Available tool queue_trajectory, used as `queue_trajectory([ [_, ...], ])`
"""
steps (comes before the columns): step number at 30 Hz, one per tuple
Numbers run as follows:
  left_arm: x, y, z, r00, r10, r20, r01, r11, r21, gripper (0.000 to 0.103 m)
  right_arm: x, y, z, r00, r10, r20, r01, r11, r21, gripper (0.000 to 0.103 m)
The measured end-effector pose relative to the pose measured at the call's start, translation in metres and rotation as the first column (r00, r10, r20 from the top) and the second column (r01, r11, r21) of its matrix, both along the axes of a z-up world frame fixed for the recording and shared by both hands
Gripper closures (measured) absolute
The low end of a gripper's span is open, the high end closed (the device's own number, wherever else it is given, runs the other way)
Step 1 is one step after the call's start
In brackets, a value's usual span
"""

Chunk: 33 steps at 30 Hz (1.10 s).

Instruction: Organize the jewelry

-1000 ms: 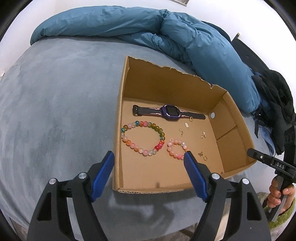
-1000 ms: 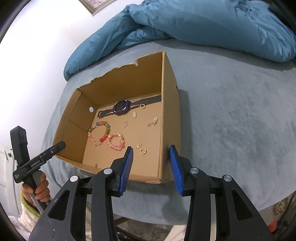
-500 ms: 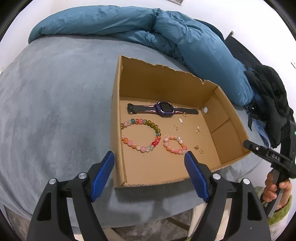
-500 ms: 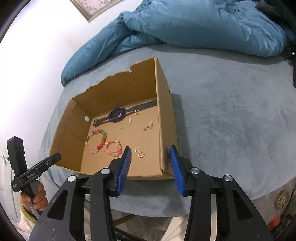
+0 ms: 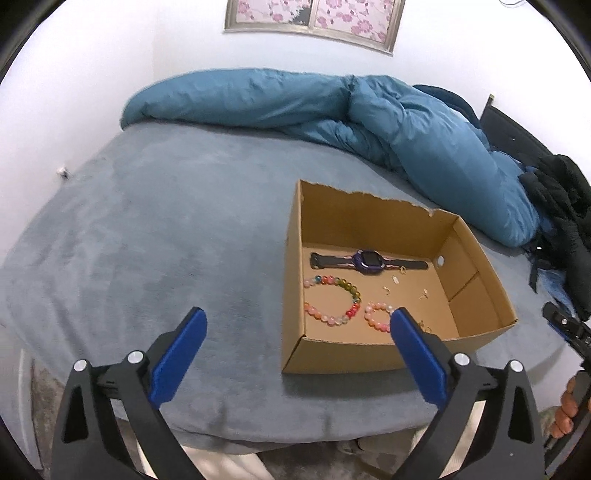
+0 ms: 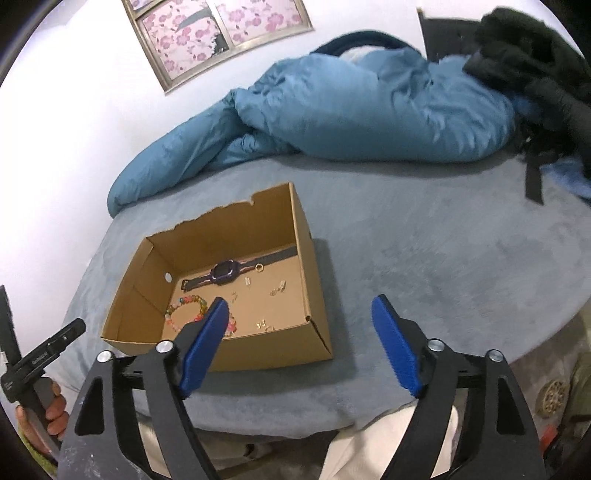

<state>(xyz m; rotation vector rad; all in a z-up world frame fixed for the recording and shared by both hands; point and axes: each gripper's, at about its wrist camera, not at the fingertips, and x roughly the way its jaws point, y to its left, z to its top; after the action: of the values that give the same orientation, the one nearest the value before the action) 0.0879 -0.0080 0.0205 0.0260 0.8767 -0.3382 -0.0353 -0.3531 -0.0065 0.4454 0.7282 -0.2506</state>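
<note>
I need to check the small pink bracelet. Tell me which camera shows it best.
The left wrist view. There the small pink bracelet lies on the floor of the cardboard box, most of its ring visible beside one finger of the left claw. In the right wrist view a finger of the right claw hides nearly all of it.

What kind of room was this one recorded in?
Most likely a bedroom: a bed with a grey cover, a bunched blue duvet along the wall, and a framed blossom picture above it.
</note>
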Motion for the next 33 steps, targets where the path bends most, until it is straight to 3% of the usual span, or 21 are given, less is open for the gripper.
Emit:
queue_trajectory([
  [12, -0.02, -0.002, 0.019, 0.997, 0.038, 0.068, -0.041, 0.998, 0.047, 0.006, -0.011, 0.039, 0.025, 1.0, -0.005, 0.012, 0.007, 0.981, -0.193, 0.008],
  [23, -0.034, -0.012, 0.028, 0.988, 0.05, 0.148, -0.074, 0.984, 0.16, 0.006, -0.01, 0.068, 0.038, 1.0, -0.03, 0.01, 0.031, 0.915, -0.402, 0.008],
  [28, -0.039, -0.013, 0.033, 0.985, 0.043, 0.164, -0.069, 0.985, 0.156, 0.006, -0.014, 0.068, 0.046, 0.998, -0.042, 0.04, 0.055, 0.913, -0.403, 0.008],
  [33, -0.042, -0.014, 0.035, 0.99, 0.05, 0.132, -0.068, 0.989, 0.13, 0.006, -0.022, 0.067, 0.05, 0.995, -0.074, 0.066, 0.093, 0.927, -0.362, 0.008],
])
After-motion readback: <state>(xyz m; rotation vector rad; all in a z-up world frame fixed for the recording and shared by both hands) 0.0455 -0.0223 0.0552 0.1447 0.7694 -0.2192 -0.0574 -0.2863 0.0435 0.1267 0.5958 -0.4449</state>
